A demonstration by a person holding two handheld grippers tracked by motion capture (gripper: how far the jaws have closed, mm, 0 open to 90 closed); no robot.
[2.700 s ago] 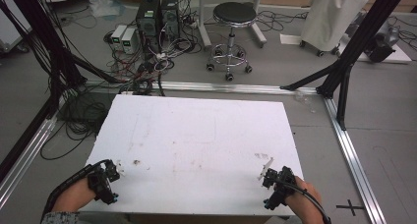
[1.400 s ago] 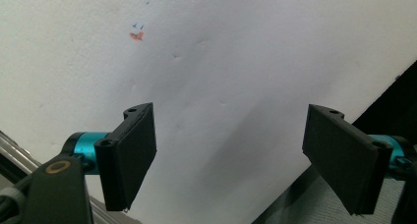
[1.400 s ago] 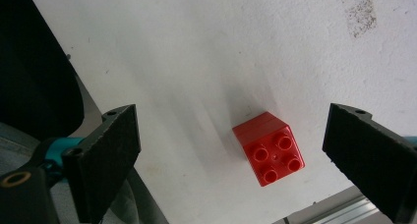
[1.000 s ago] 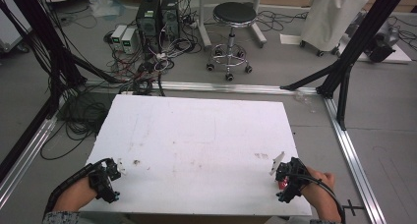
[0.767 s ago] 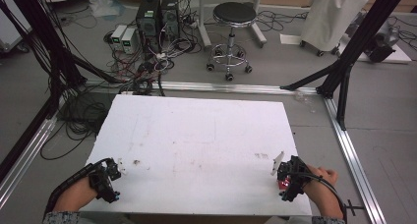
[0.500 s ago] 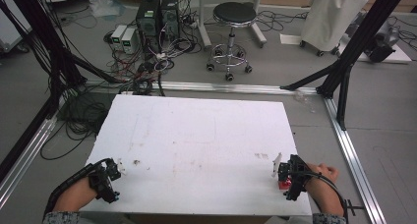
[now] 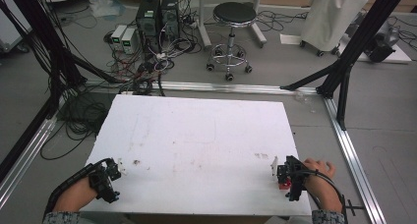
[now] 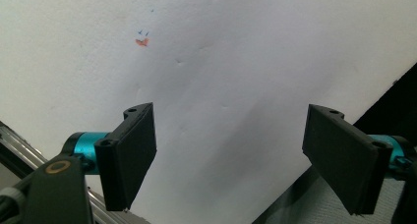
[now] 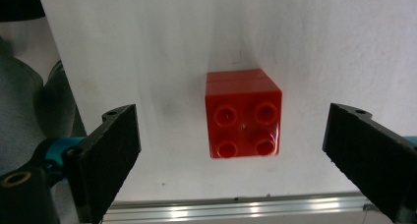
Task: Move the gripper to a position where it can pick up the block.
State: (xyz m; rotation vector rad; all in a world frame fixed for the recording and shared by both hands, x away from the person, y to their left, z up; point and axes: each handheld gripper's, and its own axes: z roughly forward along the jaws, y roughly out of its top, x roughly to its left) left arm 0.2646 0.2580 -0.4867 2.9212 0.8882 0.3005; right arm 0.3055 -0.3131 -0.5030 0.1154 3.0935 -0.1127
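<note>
- A red brick (image 9: 244, 113) with four round sockets facing the camera rests on the white worktop (image 7: 196, 140), near its front right corner.
- The right gripper (image 9: 246, 160) hangs over the brick with its jaws spread wide, one on each side and both well clear of it; it holds nothing.
- In the high view the brick (image 7: 283, 184) peeks out just beside the right gripper (image 7: 287, 176), with the right hand (image 7: 319, 177) behind it at the worktop's right edge.
- The left gripper (image 8: 228, 157) is far from the brick, at the worktop's front left corner, jaws wide apart and empty.
- A small orange mark (image 8: 142, 42) stains the worktop ahead of the left gripper.
</note>
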